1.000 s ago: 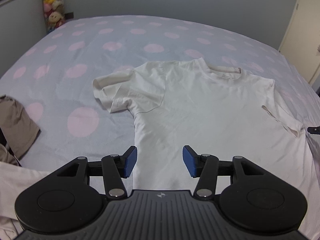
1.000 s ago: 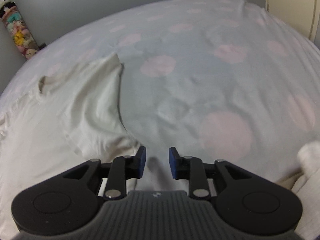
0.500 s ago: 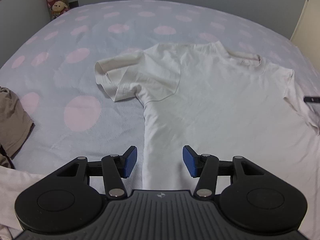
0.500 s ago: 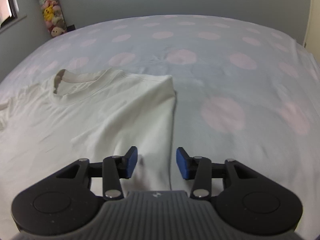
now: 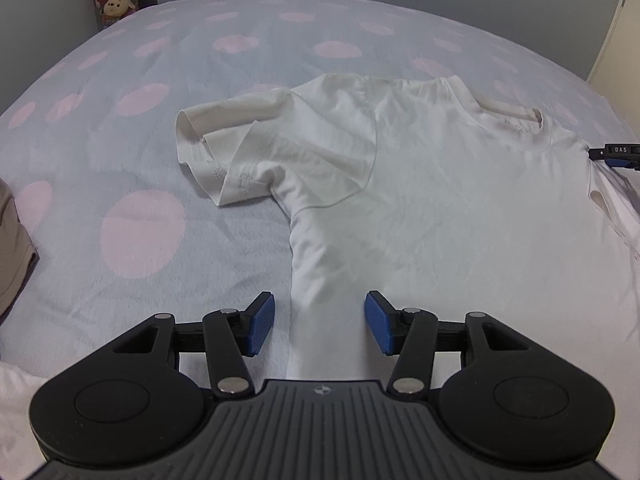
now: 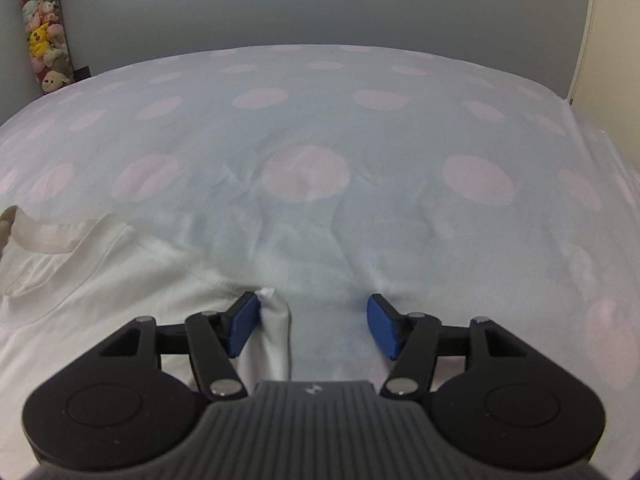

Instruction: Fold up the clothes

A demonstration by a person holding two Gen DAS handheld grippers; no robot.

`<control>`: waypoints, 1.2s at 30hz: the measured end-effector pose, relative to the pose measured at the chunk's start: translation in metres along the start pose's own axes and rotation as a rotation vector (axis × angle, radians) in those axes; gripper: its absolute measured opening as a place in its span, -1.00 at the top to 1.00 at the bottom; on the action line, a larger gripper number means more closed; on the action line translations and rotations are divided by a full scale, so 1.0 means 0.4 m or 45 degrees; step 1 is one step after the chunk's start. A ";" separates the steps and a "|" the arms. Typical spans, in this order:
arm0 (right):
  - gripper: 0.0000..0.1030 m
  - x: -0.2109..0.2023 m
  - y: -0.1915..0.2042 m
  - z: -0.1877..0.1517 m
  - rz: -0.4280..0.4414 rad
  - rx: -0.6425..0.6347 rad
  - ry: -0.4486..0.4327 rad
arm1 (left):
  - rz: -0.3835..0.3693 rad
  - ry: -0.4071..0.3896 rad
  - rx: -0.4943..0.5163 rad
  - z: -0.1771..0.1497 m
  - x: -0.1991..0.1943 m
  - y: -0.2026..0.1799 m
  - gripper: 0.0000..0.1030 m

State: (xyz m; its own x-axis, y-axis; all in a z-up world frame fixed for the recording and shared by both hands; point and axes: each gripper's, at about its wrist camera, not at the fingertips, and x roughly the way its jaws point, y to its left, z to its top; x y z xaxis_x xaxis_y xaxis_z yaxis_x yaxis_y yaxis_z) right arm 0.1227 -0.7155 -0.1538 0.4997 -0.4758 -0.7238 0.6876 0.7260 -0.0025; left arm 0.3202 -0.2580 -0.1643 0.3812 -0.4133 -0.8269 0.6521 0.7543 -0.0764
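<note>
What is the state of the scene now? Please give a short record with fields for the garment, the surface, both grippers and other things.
garment: white T-shirt, spread flat, neck away from the camera, one sleeve bunched up
surface: bed cover, pale blue with pink dots
left gripper: open, jaws either side of the shirt's side edge
right gripper: open, at the shirt's other sleeve, cloth against one finger
other things: brown garment at the left edge; soft toys by the far wall
fold: not yet begun
</note>
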 end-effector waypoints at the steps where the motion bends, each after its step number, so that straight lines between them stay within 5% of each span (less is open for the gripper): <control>1: -0.21 -0.007 0.000 0.005 -0.008 -0.013 0.002 | -0.001 -0.005 -0.003 0.000 -0.002 0.001 0.06; 3: -0.14 -0.041 -0.011 0.004 -0.034 -0.024 -0.015 | -0.002 -0.014 -0.010 0.001 -0.006 0.004 0.06; 6: 0.34 -0.122 -0.031 -0.020 0.019 -0.043 -0.051 | -0.002 -0.015 -0.028 -0.009 -0.013 0.007 0.06; 14: 0.44 -0.218 -0.041 -0.185 0.164 -0.169 0.114 | -0.010 -0.023 -0.041 -0.025 -0.068 -0.016 0.06; 16: 1.00 -0.215 -0.051 -0.205 0.102 -0.197 0.107 | -0.008 -0.031 -0.026 -0.027 -0.087 -0.027 0.06; 21: 0.96 -0.234 -0.134 -0.190 0.088 0.049 0.090 | 0.009 -0.049 0.053 -0.033 -0.138 -0.052 0.02; 23: 0.77 -0.262 -0.135 -0.193 0.165 0.079 0.067 | 0.018 -0.042 0.058 -0.036 -0.141 -0.053 0.02; 25: 0.20 -0.280 -0.121 -0.204 0.224 0.087 0.067 | 0.027 -0.036 0.033 -0.039 -0.142 -0.048 0.02; 27: 0.29 -0.287 -0.096 -0.220 0.256 0.068 0.080 | 0.027 -0.031 -0.008 -0.042 -0.142 -0.041 0.02; 30: 0.92 -0.273 -0.073 -0.256 0.204 -0.030 0.115 | 0.026 -0.033 -0.010 -0.045 -0.152 -0.035 0.02; 31: 1.00 -0.270 -0.067 -0.268 0.177 -0.062 0.121 | 0.026 -0.034 -0.009 -0.046 -0.155 -0.033 0.02; 36: 1.00 -0.283 -0.101 -0.269 0.048 -0.011 0.099 | 0.042 -0.061 -0.025 -0.046 -0.167 -0.009 0.02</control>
State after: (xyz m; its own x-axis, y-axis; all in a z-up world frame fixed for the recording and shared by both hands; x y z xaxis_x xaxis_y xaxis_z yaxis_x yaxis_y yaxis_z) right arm -0.0183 -0.6376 -0.1462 0.4825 -0.4081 -0.7750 0.6644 0.7471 0.0202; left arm 0.2804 -0.2239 -0.1191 0.4338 -0.4114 -0.8016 0.6256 0.7778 -0.0607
